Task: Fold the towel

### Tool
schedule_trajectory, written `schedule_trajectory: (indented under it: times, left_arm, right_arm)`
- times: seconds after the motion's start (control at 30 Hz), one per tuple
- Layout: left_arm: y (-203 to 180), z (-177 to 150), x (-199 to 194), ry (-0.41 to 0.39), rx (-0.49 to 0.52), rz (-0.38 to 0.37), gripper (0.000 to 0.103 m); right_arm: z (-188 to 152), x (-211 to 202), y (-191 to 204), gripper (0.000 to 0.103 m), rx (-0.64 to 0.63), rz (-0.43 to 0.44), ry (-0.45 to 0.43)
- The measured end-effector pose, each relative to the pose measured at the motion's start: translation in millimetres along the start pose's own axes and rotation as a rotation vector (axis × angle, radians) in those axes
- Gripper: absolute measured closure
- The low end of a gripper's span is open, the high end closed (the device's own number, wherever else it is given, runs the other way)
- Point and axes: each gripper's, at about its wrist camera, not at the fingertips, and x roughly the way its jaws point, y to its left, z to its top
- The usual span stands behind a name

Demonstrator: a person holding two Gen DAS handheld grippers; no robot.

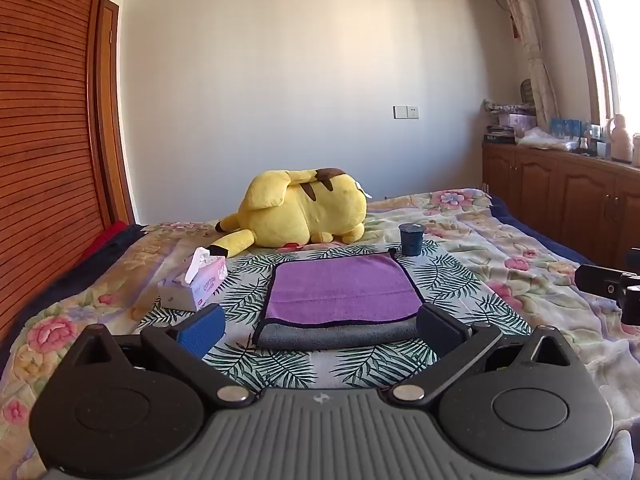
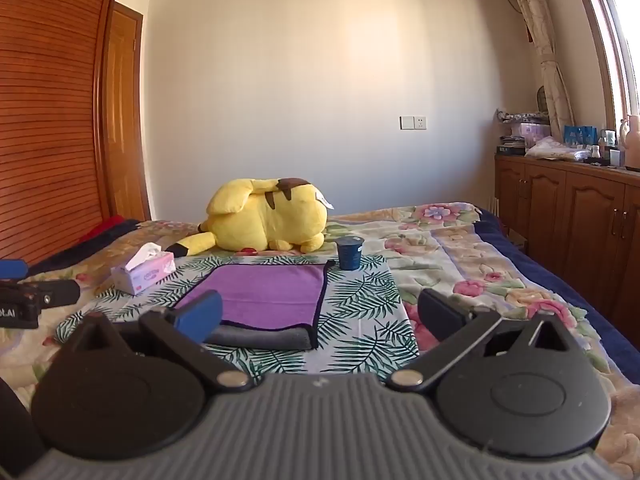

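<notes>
Nearby, tissue box [image 1: 194,283], cup [image 1: 411,239], plush [image 1: 296,210].

1. One towel [image 1: 340,292], purple on top and grey beneath.
2. One yellow plush toy [image 1: 300,212].
3. One tissue box [image 1: 196,284].
4. One dark blue cup [image 1: 411,239].
5. One leaf-print cloth [image 1: 288,360] on one bed [image 1: 500,240].
6. Two grippers: left gripper [image 1: 320,330] and right gripper [image 2: 320,316].
</notes>
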Motion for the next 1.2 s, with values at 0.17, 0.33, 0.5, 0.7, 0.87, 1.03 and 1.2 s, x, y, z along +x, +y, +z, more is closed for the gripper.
schedule_trajectory:
  times: [0.17,0.33,0.5,0.7,0.87,1.03,1.2]
  left_arm:
    - [0.5,0.2,0.6,0.0,-0.003,0.002,0.016]
    - [1.2,-0.5,1.7,0.001,-0.007,0.002,0.016]
    - [0.7,0.1,-0.3,-0.004,-0.002,0.004,0.016]
    - [1.6,1.7,-1.1,-0.004,0.002,0.005,0.016]
    - [4.2,2.3,-1.3,0.0,0.002,0.004,0.016]
    - [4.9,2.4,-1.2,0.001,0.002,0.005,0.016]
    - [5.7,-0.2,2.2,0.0,0.012,0.008,0.016]
  right_arm:
    - [-0.1,0.2,0.3,0.0,-0.001,0.0,0.0]
    - [0.0,0.3,0.7,0.0,-0.004,-0.002,-0.001]
    - [0.0,0.4,0.5,0.0,-0.004,-0.001,-0.001]
    - [0.0,0.5,0.3,0.0,-0.003,0.0,-0.001]
    - [0.2,0.9,-0.2,0.0,0.002,-0.001,0.003]
    - [0.4,1.5,-0.6,0.0,0.002,0.0,0.004]
    - [0.8,1.1,1.1,0.0,0.003,0.0,0.004]
